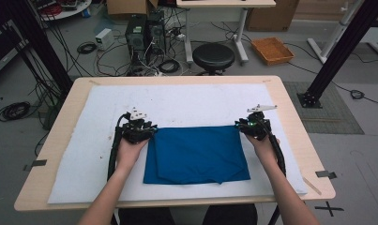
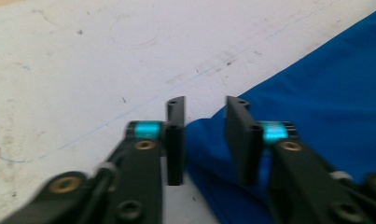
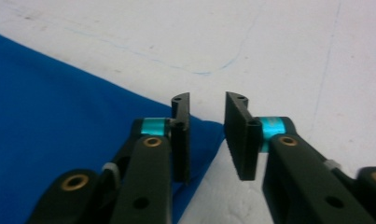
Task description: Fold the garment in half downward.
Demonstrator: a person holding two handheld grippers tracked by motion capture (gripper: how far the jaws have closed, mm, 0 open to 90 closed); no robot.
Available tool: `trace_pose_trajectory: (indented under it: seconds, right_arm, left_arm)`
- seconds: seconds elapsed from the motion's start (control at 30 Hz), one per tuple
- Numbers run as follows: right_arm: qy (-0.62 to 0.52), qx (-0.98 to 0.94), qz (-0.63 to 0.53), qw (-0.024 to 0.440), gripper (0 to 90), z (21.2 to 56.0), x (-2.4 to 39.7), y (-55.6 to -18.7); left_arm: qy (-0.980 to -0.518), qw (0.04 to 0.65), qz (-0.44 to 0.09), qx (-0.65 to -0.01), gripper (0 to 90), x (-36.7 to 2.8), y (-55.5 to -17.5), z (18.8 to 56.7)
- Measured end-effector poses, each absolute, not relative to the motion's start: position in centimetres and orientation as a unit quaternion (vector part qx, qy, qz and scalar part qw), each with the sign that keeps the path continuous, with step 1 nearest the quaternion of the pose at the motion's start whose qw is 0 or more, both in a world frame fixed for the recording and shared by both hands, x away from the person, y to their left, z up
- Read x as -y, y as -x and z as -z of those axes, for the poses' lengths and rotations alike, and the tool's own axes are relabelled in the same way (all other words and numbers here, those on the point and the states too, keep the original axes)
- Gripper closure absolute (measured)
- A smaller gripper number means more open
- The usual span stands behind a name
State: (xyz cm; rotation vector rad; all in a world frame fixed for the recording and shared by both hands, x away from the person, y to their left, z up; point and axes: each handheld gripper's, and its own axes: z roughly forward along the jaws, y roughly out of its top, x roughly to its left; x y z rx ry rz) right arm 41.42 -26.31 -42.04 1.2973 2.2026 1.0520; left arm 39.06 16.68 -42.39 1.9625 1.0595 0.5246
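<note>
Your wide wooden tabletop wears a white sheet, and the folded blue cloth lies flat in its middle. Your left hand-held gripper and right hand-held gripper sit spread apart at its far corners, pinching nothing.

each black gripper has flat jaws on turquoise-banded arms with brass rivets (a grey plate on top), cable trailing back.
</note>
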Motion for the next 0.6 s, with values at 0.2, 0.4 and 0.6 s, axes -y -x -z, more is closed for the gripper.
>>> trace_pose_trajectory:
  seconds: [0.2,0.4,0.6]
  right_arm:
    - [-0.435,-0.785,-0.403,0.18,50.4,41.2,26.6,-39.0]
    - [-0.414,-0.787,-0.425,0.172,37.3,40.8,27.7,-36.9]
    - [-0.413,-0.77,-0.452,0.178,29.7,39.3,29.1,-36.1]
  left_arm:
    - [-0.787,0.432,-0.214,-0.386,41.4,-17.5,-36.3,40.8]
    - [-0.774,0.466,-0.213,-0.373,36.7,-19.3,-33.5,39.7]
    - [-0.761,0.478,-0.199,-0.392,37.2,-21.2,-32.7,39.3]
